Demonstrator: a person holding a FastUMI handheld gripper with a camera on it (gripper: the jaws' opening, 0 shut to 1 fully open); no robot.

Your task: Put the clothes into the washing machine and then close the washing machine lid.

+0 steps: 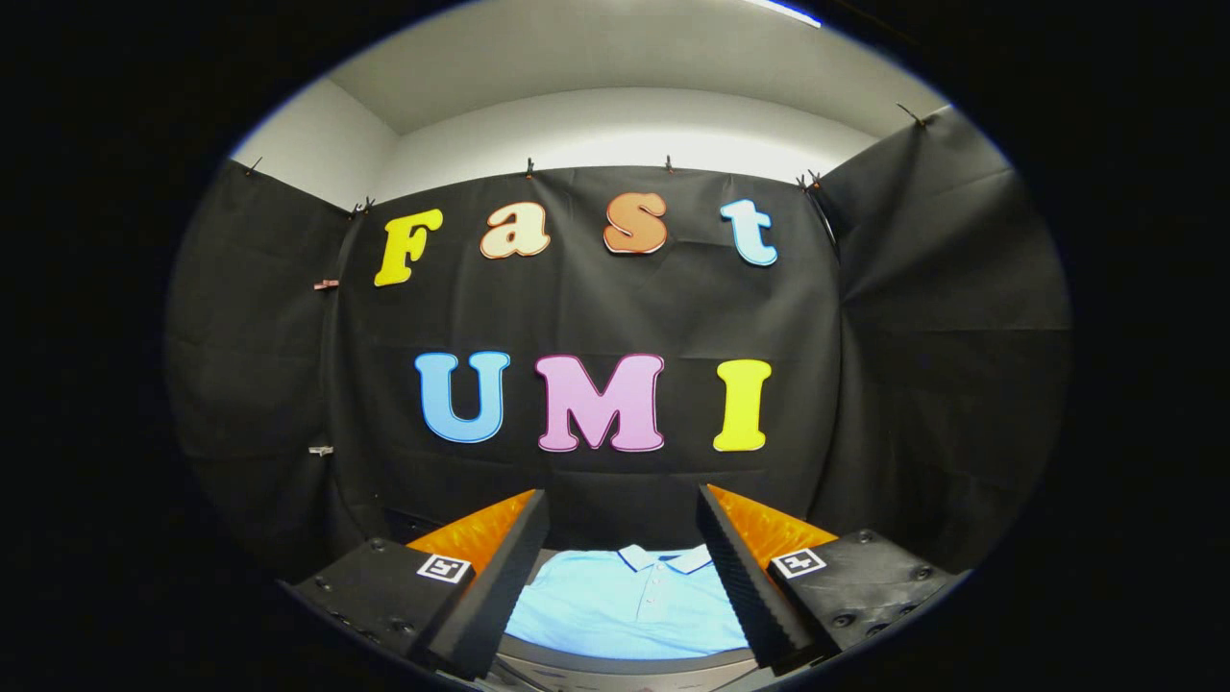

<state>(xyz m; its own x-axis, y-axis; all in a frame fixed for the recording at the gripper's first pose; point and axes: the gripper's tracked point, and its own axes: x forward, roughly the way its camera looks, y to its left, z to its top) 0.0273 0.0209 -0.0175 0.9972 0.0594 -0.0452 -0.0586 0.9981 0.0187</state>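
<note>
A light blue polo shirt (625, 601) lies flat below, its white-trimmed collar toward the far side. It shows in the gap between my two fingers. My gripper (623, 505) is open and held above the shirt, clear of it. Its fingers (500, 577) are black ribbed pads with orange backs, set wide apart with nothing between them. A curved grey rim (625, 665) runs under the near edge of the shirt; I cannot tell what it belongs to.
The booth's black cloth wall (596, 317) stands straight ahead and wraps around both sides. A white wall and ceiling (615, 106) show above the cloth.
</note>
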